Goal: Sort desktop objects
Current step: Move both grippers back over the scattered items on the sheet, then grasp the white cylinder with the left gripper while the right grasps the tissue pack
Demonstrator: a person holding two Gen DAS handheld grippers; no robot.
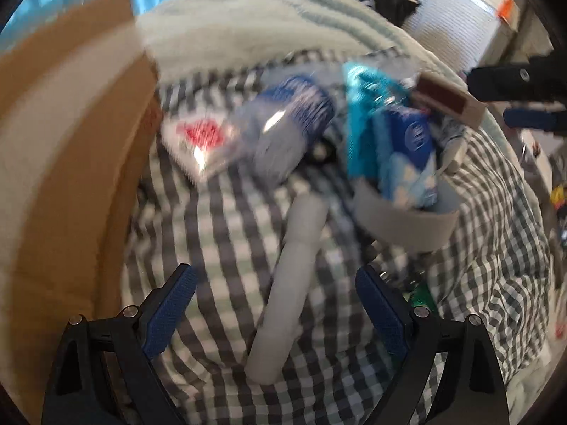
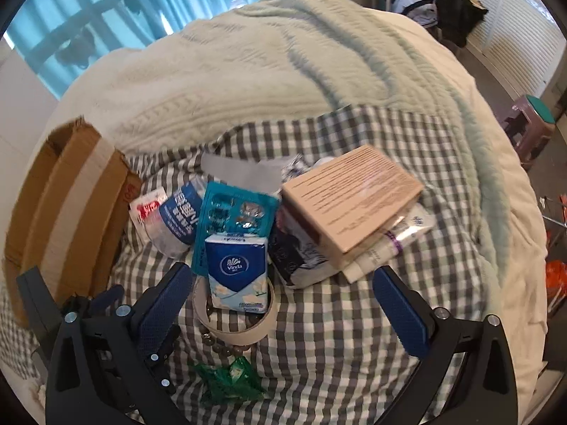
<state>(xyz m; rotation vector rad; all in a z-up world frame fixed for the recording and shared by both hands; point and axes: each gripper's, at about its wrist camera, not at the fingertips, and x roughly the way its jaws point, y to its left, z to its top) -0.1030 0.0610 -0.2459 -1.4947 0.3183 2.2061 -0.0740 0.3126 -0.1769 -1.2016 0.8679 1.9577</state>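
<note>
Nearest to the left wrist camera, a white tube point(image 1: 294, 283) is lying on the checked cloth point(image 1: 219, 233), between the two blue pads of the left gripper point(image 1: 275, 281), which is standing wide open and holding nothing. This view is blurred, so the tube could be some cream, I cannot read it. Farther, a plastic bottle with a blue label point(image 1: 290, 124) is lying beside a red and white sachet point(image 1: 202, 138). On the left, a cardboard box point(image 1: 71, 163) is standing.

In the right wrist view, the right gripper point(image 2: 283, 278) is also spread open and empty, hovering over the pile. Between its pads, a blue Vinda tissue pack point(image 2: 236, 272) is sitting inside a roll of tape point(image 2: 234, 329). Behind the pack, a teal blister sheet point(image 2: 235, 212) is leaning. To the right, a tan carton point(image 2: 351, 194) is resting tilted on a dark pouch point(image 2: 297, 251) and a white tube. A green wrapper point(image 2: 230, 379) is lying near the camera, just beside a string of beads point(image 2: 219, 343).
</note>
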